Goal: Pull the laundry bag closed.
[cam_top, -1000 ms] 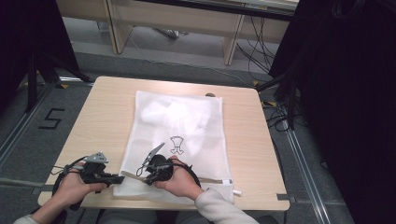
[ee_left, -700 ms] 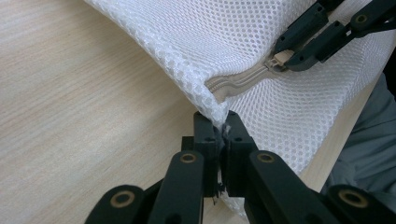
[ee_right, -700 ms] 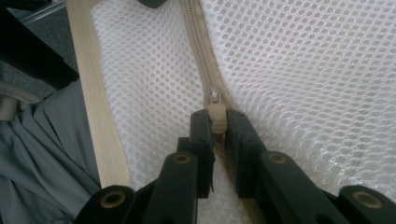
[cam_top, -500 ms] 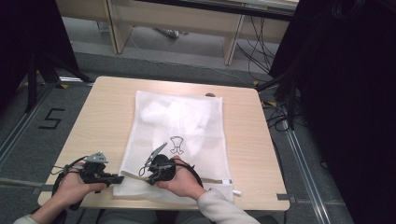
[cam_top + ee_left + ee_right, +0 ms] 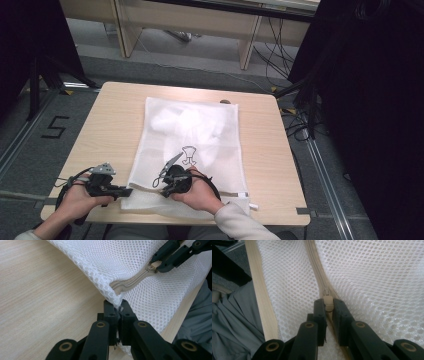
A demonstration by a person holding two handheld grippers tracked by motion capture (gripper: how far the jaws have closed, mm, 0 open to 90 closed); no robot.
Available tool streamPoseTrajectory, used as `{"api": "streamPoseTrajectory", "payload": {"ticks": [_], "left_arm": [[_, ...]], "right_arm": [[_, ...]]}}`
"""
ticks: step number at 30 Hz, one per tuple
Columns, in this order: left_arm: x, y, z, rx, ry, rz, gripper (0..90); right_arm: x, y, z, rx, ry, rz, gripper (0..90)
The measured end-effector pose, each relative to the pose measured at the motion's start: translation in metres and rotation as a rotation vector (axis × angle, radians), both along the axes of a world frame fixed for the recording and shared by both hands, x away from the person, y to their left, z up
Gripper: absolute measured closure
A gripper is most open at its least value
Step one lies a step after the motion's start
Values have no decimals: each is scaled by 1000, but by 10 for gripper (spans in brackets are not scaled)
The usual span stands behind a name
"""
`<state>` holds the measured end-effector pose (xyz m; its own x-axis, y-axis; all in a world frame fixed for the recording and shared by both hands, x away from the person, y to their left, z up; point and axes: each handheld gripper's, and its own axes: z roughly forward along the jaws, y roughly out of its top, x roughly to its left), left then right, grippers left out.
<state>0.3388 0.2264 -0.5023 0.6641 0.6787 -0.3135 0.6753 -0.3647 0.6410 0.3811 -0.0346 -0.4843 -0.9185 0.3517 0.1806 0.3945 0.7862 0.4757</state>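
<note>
A white mesh bag (image 5: 192,132) with a small printed figure lies flat on the wooden table (image 5: 112,122). Its zipper (image 5: 130,282) runs along the near edge. My left gripper (image 5: 127,190) sits at the bag's near left corner, shut on the mesh there (image 5: 119,305). My right gripper (image 5: 162,184) is just to its right, shut on the beige zipper pull (image 5: 327,301). The left gripper view shows the right gripper (image 5: 156,265) pinching the zipper pull (image 5: 153,265) farther along the zipper. The mesh bag (image 5: 374,277) spreads out on both sides of the zipper track.
The table's near edge (image 5: 259,290) runs close beside the zipper, with the person's grey clothing (image 5: 234,322) below it. A floor marking "5" (image 5: 55,127) lies left of the table. Desk legs (image 5: 248,47) stand behind it, and cables (image 5: 300,120) trail at the right.
</note>
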Motion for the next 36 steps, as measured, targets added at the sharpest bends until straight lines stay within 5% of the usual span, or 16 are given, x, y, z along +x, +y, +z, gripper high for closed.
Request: {"api": "streamPoseTrajectory", "payload": {"ticks": [36], "left_arm": [[0, 0, 0, -4, 0, 7, 861]], "right_arm": [[1, -15, 4, 9, 4, -15, 820]]}}
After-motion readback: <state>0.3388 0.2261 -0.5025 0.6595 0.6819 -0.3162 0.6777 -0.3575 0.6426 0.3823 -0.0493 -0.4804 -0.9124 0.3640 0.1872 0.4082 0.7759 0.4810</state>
